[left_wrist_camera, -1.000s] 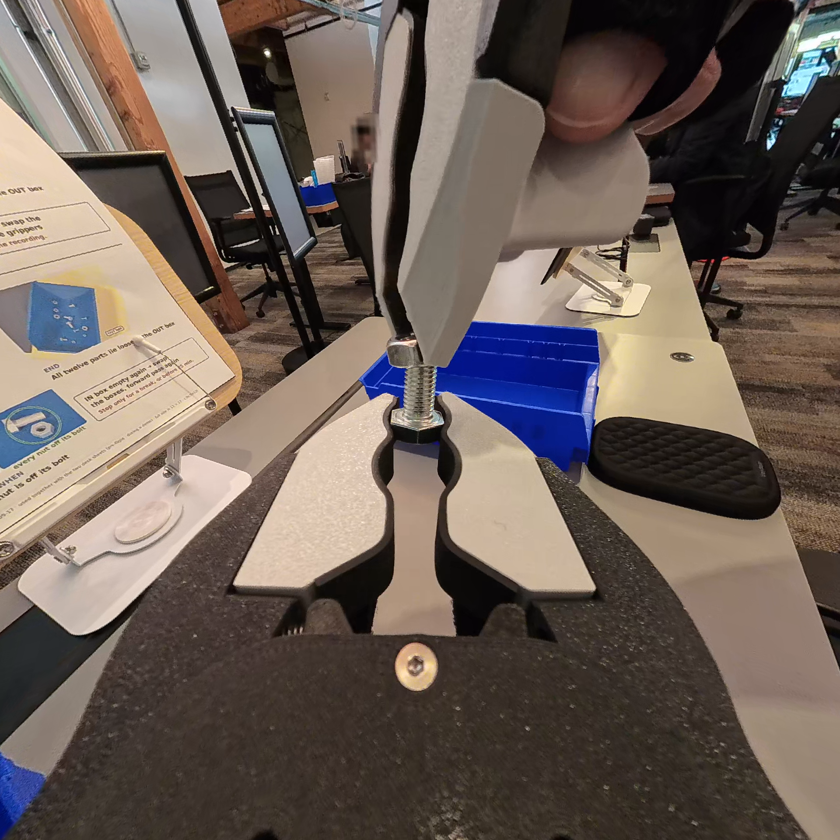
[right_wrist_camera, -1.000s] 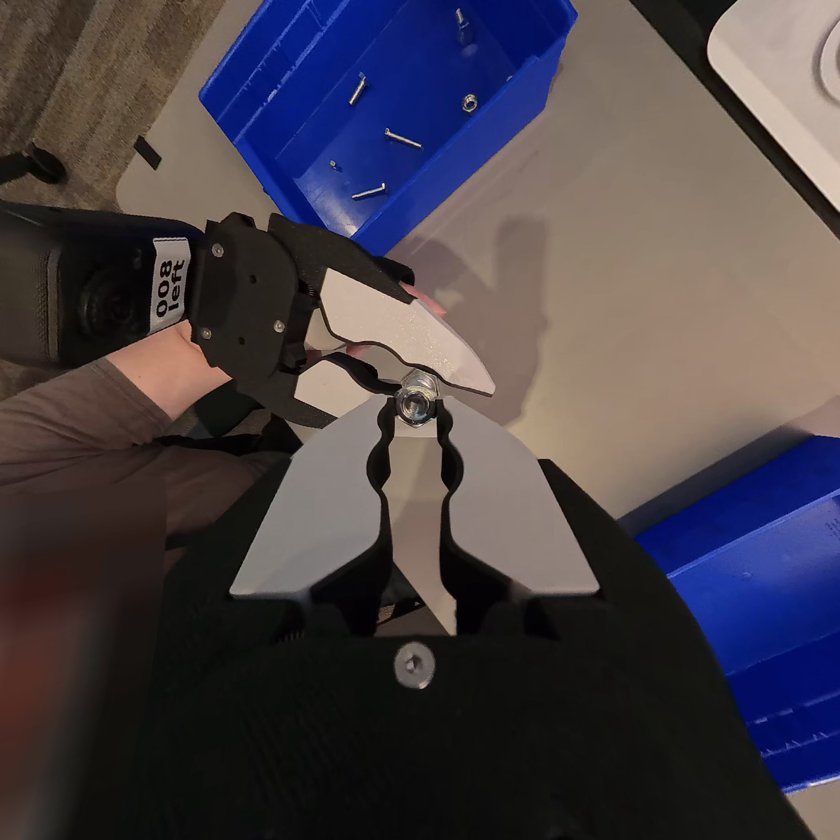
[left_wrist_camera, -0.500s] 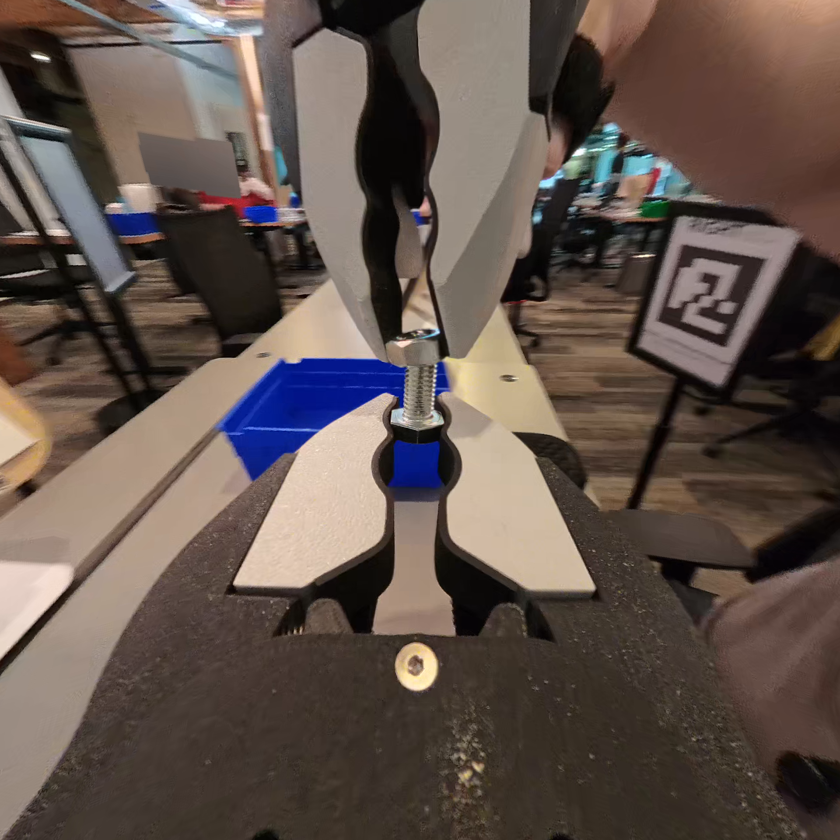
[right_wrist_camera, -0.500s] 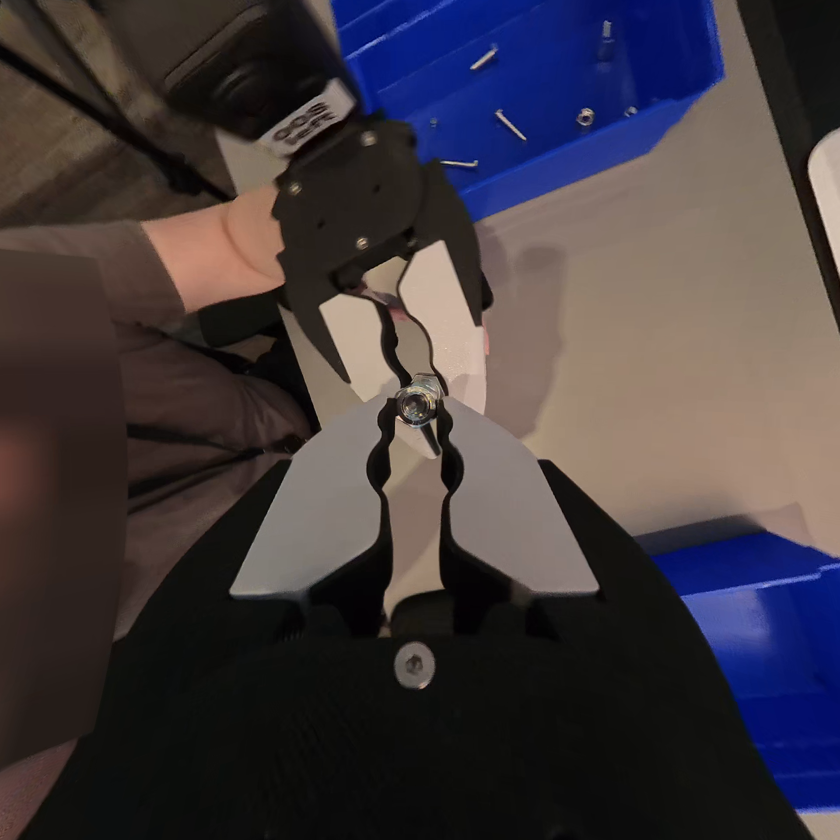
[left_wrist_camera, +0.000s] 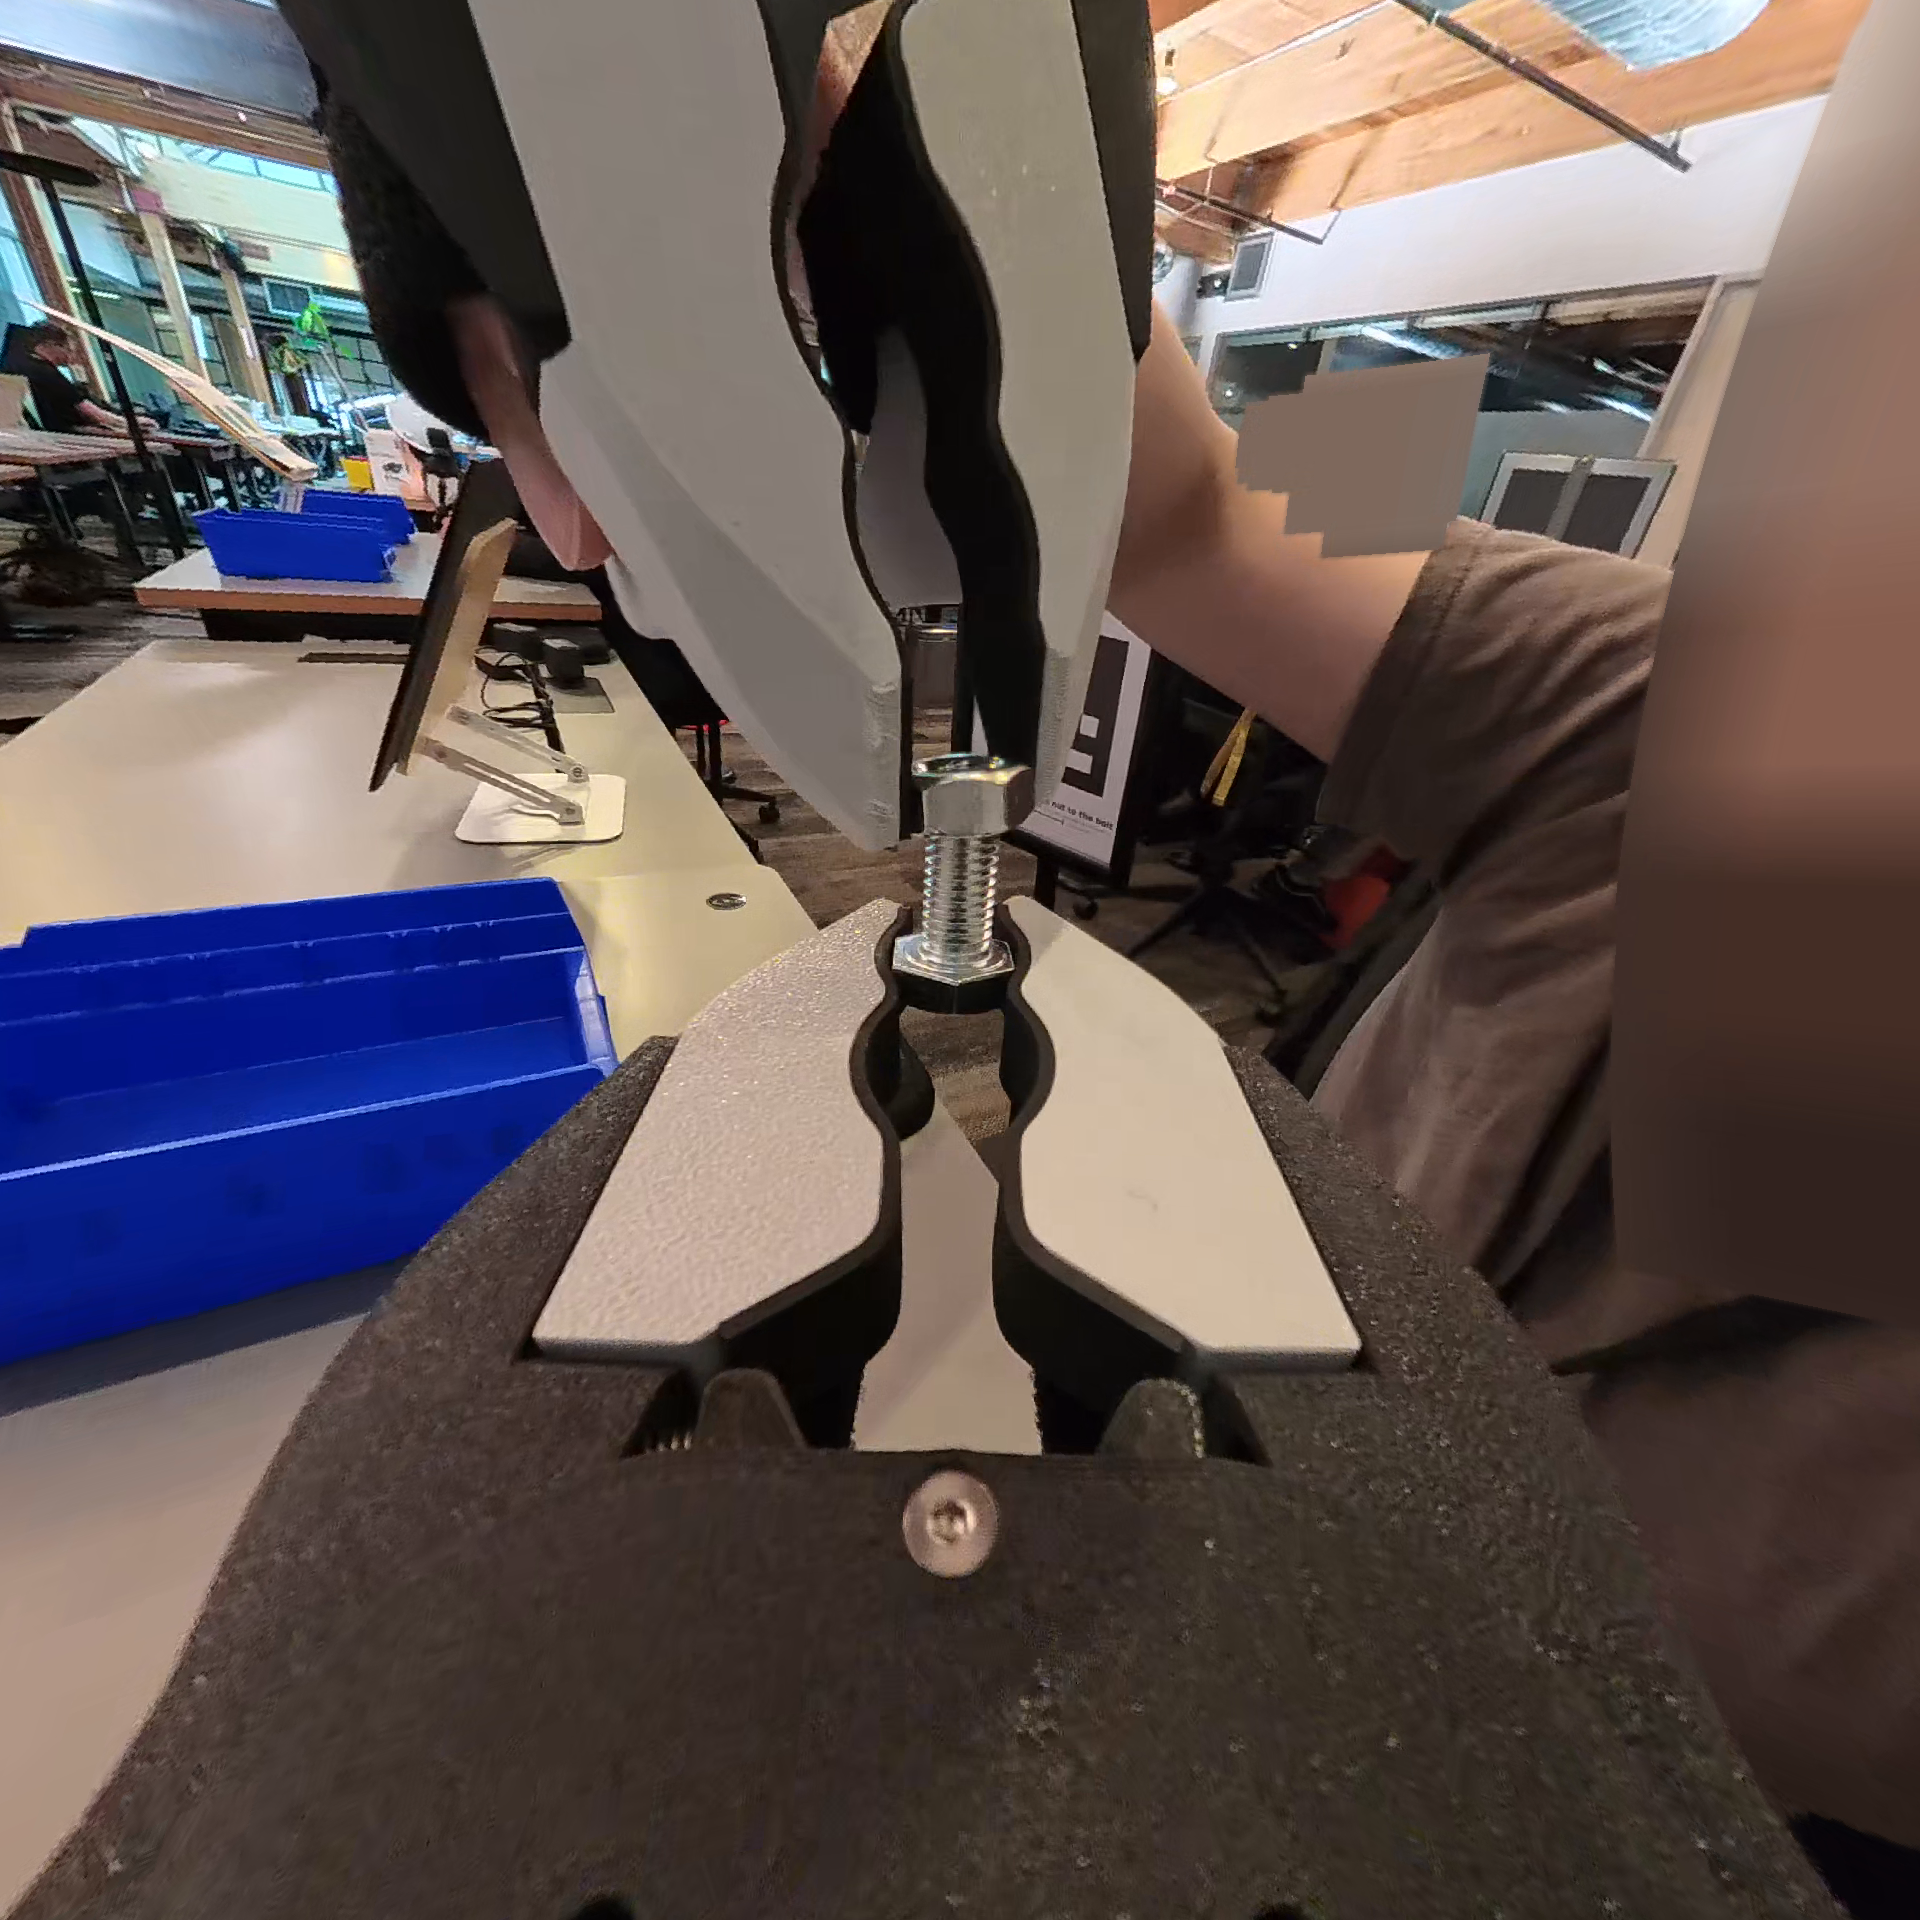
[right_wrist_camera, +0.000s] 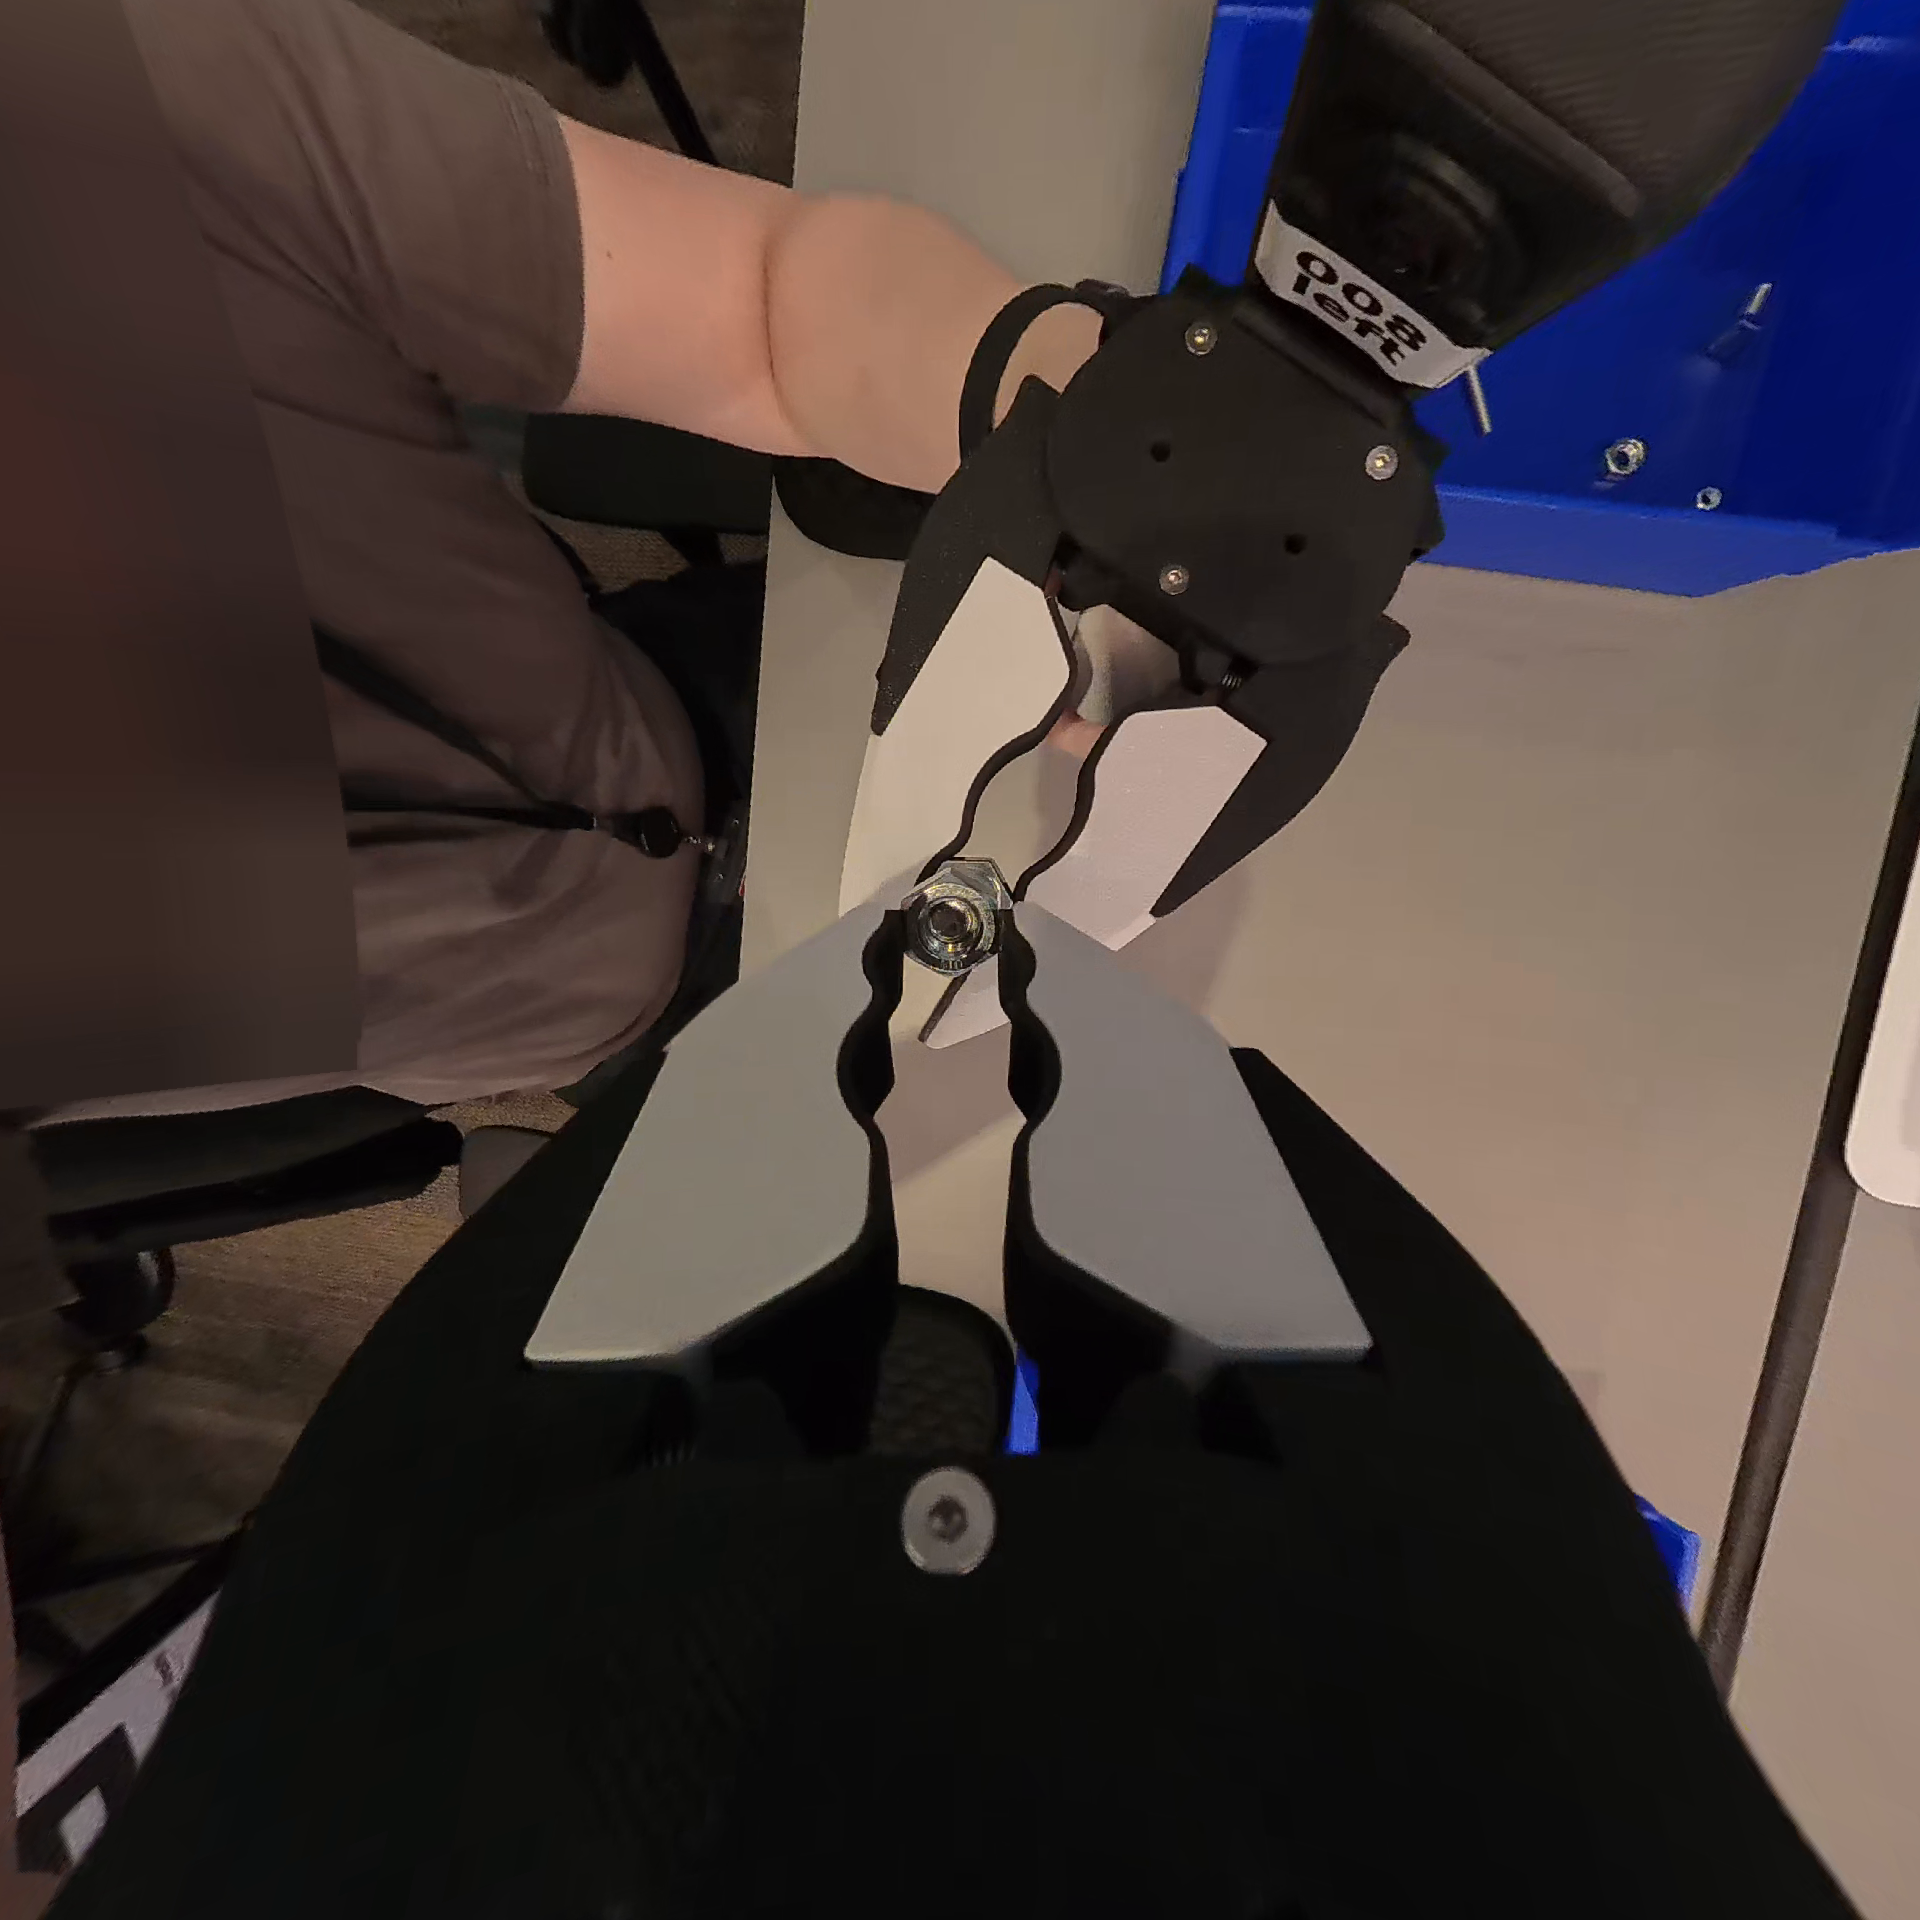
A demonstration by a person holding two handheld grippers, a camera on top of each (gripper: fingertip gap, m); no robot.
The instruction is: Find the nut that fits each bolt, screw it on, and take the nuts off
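Held upright above the tabletop (left_wrist_camera: 260, 748): hex bolt (left_wrist_camera: 961, 852), head pinched in right claw (left_wrist_camera: 961, 769), hex nut (left_wrist_camera: 953, 958) clamped in left claw (left_wrist_camera: 953, 971); swung rightward away from blue bin (left_wrist_camera: 291, 1091) since a second before, probably mid-turn.

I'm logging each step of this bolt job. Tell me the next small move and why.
Probably another short twist of one gripper against the other. The left gripper is shut on the nut, the right gripper on the bolt head, and bare thread shows between them. Which way to turn, I cannot tell.
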